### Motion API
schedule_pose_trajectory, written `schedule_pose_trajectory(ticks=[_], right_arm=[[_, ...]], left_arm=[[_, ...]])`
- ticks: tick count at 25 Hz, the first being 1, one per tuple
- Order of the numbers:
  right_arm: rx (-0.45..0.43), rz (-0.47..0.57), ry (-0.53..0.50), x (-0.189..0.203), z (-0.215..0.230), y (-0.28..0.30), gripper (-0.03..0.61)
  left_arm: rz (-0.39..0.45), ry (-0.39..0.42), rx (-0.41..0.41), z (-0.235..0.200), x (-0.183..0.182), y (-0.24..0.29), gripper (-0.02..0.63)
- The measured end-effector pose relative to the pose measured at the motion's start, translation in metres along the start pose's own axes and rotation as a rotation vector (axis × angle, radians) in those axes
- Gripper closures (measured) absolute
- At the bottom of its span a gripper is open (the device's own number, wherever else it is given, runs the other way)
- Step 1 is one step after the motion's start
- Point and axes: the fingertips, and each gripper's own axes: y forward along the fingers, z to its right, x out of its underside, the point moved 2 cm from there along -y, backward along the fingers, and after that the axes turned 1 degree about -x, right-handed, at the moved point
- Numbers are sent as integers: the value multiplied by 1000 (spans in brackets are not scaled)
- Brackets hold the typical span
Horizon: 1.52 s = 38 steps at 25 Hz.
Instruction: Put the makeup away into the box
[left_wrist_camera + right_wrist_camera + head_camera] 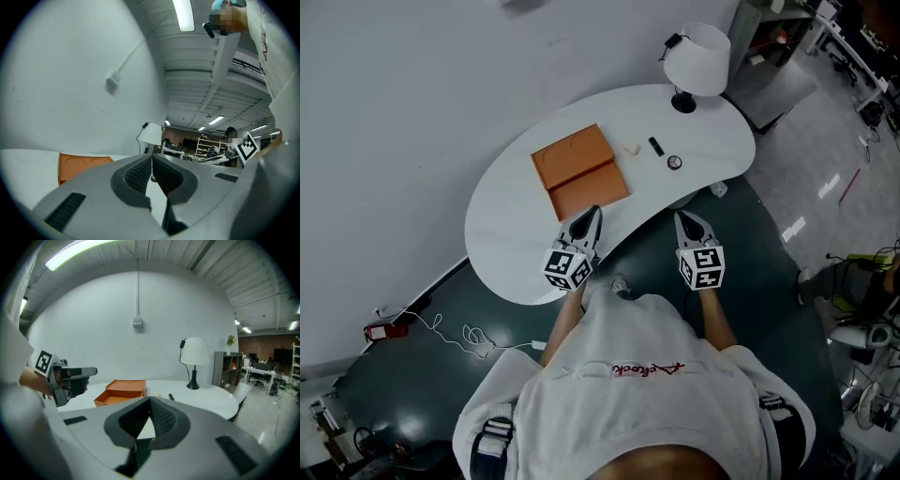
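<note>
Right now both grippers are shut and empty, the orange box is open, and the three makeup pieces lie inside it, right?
No. The head view shows the pale lump, black tube and round case on the table beside the box, not inside. The box is open, left gripper and right gripper shut and empty.

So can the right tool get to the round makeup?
Probably yes. Nothing lies between the right tool and the round makeup, though its shut jaws must open first.

bare tabletop (712, 141) beside the box (579, 172); lamp (698, 58) at far end.
</note>
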Motion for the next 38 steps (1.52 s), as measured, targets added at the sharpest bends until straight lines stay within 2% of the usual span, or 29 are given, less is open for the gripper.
schedule_pose_trajectory(ticks=[6,11,18,25,31,38], right_arm=[[26,9,1,-20,11,48,558],[43,8,13,-28,17,65,558],[46,-32,29,-16,21,74,558],[23,-20,11,-25,34,95,558],[12,-26,10,-31,54,111,558],[6,-96,40,-6,77,119,558]], left_arm=[[18,12,20,-41,-17,38,601],[12,16,27,-61,-23,55,601],[-18,-12,19,-63,-9,55,601],[-2,-15,-40,-78,-10,62,601],[-8,-18,-45,-77,-12,85,601],[-68,-39,-49,-76,9,110,601]])
